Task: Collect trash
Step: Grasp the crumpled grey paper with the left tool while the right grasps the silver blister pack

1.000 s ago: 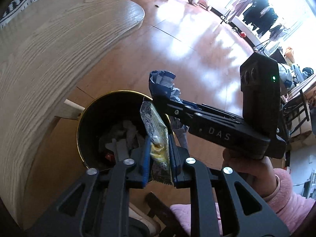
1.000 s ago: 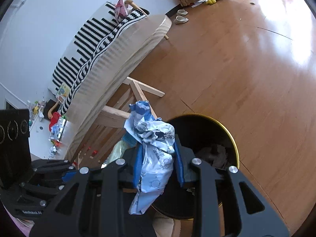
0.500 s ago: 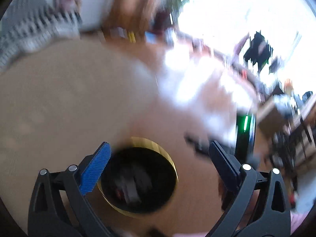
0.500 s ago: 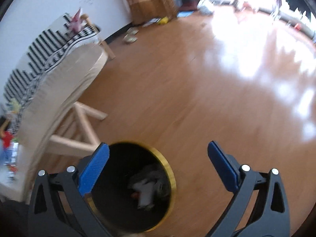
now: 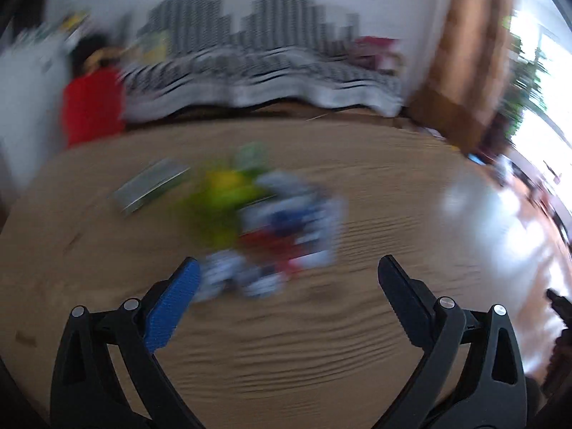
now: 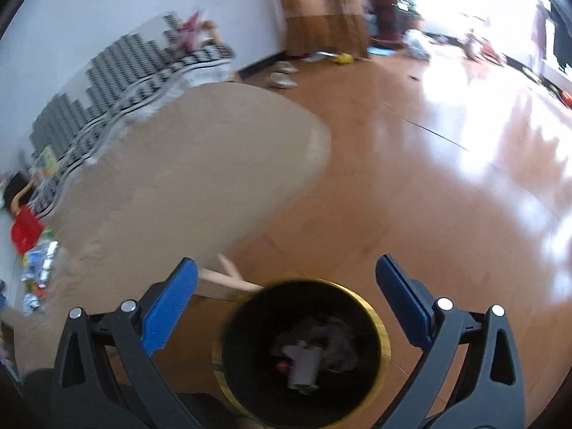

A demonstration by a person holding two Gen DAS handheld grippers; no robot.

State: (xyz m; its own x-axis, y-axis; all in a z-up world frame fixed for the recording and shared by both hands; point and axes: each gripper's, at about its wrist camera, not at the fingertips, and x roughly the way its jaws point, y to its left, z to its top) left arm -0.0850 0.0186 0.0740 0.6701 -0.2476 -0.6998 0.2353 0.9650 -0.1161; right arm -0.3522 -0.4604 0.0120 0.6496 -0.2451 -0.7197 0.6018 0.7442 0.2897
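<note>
Left claw [image 5: 286, 279]: jaws spread wide, having just opened, nothing between them. It points down at the wooden worktop [image 5: 321, 350]. Just beyond the tips lies a heap of wrappers [image 5: 264, 221], blurred: a yellow-green packet [image 5: 225, 196] on the far left of the heap, blue, white and red ones on the near right. Left of the heap and apart from it lies a flat silver-grey packet [image 5: 152, 184]. Past the worktop's far edge sits a black-and-white striped sofa [image 5: 268, 68], with something red [image 5: 91, 107] to its left.

Right claw [image 6: 286, 279]: jaws also wide, just opened, empty. It hangs over the black bin with the gold rim [image 6: 382, 329] on the wood floor [image 6: 447, 196]. Crumpled grey trash [image 6: 314, 346] lies at the bin's bottom. The worktop's rounded end is to the far left, and a pale wooden leg [image 6: 228, 279] shows just beyond the bin.

Judgement: both drops look done; the step now is the next pick off the worktop.

- Let the left view settle before you commit. The blur hides the wrapper edges.
- Take a piece from the near edge of the heap, where it stands clear of the others.
- Come in low, one jaw either side, and close on a crumpled fold, not a flat face.
- Thin film may slip or drag its neighbours; lift slowly and check that only one piece comes.
- Bring the right claw round for the silver-grey packet, so the two do not cross.
</note>
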